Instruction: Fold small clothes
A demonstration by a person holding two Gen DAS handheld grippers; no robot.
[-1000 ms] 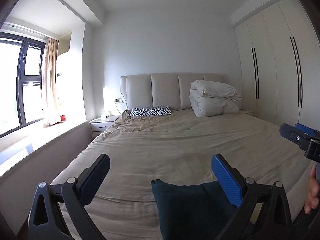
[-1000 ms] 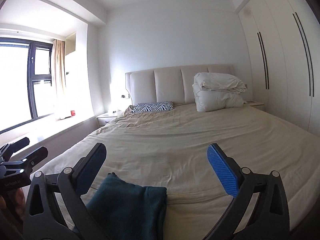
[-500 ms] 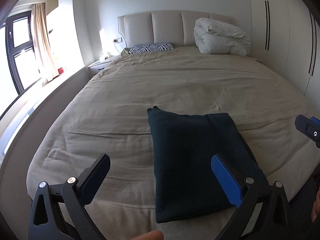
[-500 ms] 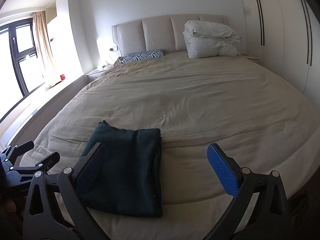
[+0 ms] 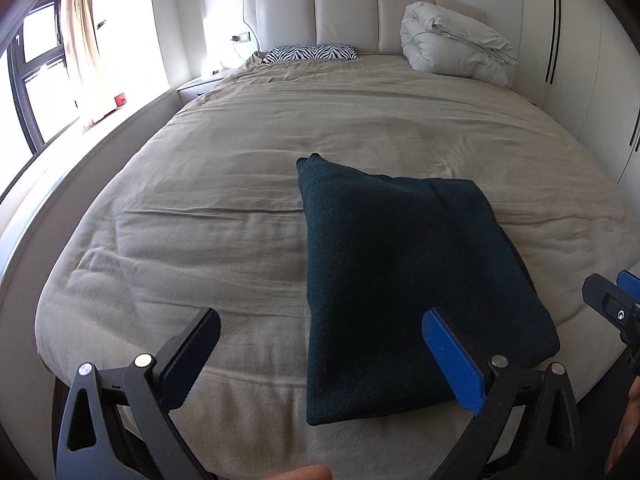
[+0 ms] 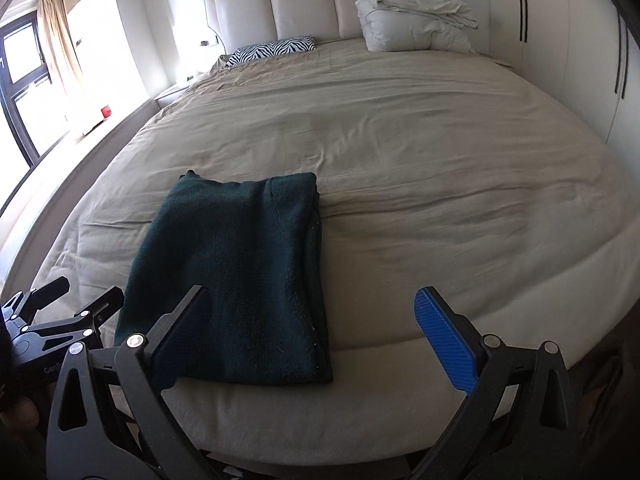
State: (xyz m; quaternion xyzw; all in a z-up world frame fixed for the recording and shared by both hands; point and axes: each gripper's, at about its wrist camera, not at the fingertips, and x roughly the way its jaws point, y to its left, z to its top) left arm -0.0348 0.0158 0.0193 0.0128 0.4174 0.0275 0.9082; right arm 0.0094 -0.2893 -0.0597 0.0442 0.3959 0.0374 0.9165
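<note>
A dark green garment (image 5: 408, 280), knit or fleece in look, is seen lying flat near the foot edge of the bed (image 5: 224, 184). It is already doubled into a rough rectangle; stacked layers are visible along its right edge in the right wrist view (image 6: 240, 272). One far corner is slightly peaked. The near edge sits just short of the mattress edge.

The left claw (image 5: 320, 360) is held above and short of the garment, jaws spread wide, nothing between them. Its blue pad (image 5: 452, 364) overlaps the garment's near right corner in the view; contact cannot be confirmed. The right claw (image 6: 316, 340) is likewise spread wide and empty, its dark finger (image 6: 180, 332) lined up over the near edge. Each claw is glimpsed at the margin of the other's view.

Step judged: between folds, or fold nearly finished; the claws are poised, not engaged. If another fold is intended, the near corners would need to be pinched through all layers, lifted together and carried toward the far edge, so the stack is not skewed.

Beyond: beige sheet lightly creased, a zebra-print pillow (image 5: 310, 53) and a folded white duvet (image 5: 456, 50) at the headboard, wardrobe doors to the right, window to the left.
</note>
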